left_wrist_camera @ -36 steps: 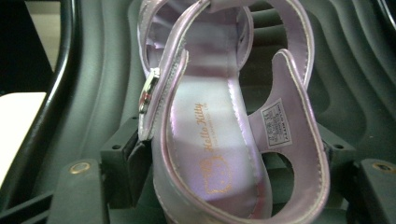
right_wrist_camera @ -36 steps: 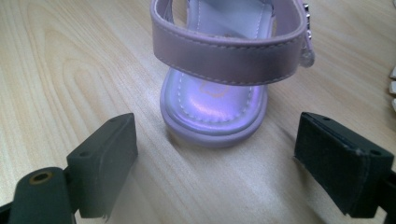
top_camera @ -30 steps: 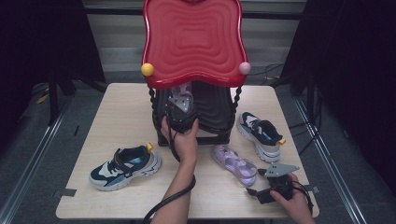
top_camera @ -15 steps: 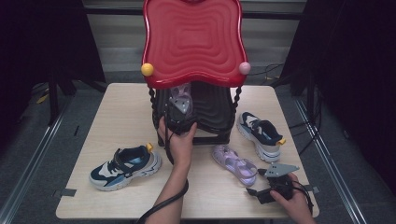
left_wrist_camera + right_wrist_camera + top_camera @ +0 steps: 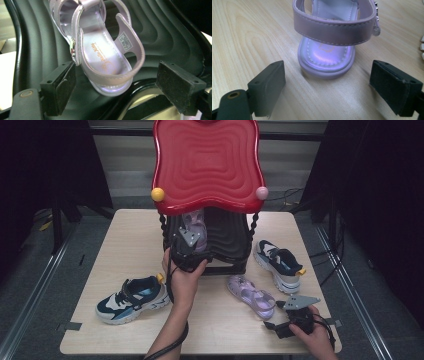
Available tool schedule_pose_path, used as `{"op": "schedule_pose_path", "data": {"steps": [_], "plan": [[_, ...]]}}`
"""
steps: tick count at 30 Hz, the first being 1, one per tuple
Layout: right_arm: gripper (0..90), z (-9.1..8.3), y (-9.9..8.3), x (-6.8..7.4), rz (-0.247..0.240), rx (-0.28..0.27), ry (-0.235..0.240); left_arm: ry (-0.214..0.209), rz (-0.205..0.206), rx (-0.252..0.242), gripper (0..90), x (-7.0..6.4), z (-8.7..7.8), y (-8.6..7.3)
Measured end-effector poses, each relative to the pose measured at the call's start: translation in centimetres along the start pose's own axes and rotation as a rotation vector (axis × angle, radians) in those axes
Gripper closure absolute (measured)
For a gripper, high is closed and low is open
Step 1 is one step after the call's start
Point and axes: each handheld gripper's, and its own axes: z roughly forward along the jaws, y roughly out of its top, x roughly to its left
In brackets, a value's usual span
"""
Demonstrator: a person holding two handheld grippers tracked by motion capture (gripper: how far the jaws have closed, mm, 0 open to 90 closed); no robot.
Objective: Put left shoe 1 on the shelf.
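Red-topped shoe rack with ribbed black shelf (image 5: 227, 237) on the wooden table (image 5: 125, 232): one lilac strapped sandal (image 5: 105, 47) lies on the shelf between the left gripper's (image 5: 125, 92) spread jaws, apparently released. Withdraw straight back, clearing the shelf lip. The right gripper (image 5: 334, 87), open, faces the second lilac sandal (image 5: 332, 42) on open tabletop.

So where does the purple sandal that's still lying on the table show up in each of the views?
High view: the table sandal lies right of centre on the table, just ahead of the right gripper.
Right gripper view: its heel end sits top centre, between the open jaws.
Left gripper view: not in it; that is the other sandal on the black shelf.
Shared landmark: the pale wood tabletop.
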Motion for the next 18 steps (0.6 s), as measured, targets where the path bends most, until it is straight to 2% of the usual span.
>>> {"op": "schedule_pose_path", "data": {"steps": [4,7,13,18], "plan": [[12.6,0.0,0.0,0.0,-0.002,-0.001,0.001,-0.013,0.007,0.013,16.2,0.1,-0.7,-0.4],[12.7,0.0,0.0,0.0,-0.002,-0.001,0.001,-0.048,0.022,0.031,16.2,0.1,-1.3,-1.0],[12.6,0.0,0.0,0.0,-0.002,-0.001,0.001,-0.108,0.019,0.054,16.2,0.0,-1.9,-2.0],[12.6,0.0,0.0,0.0,-0.002,-0.001,0.002,-0.148,0.066,0.096,16.2,-0.4,-2.4,-3.5]]}}
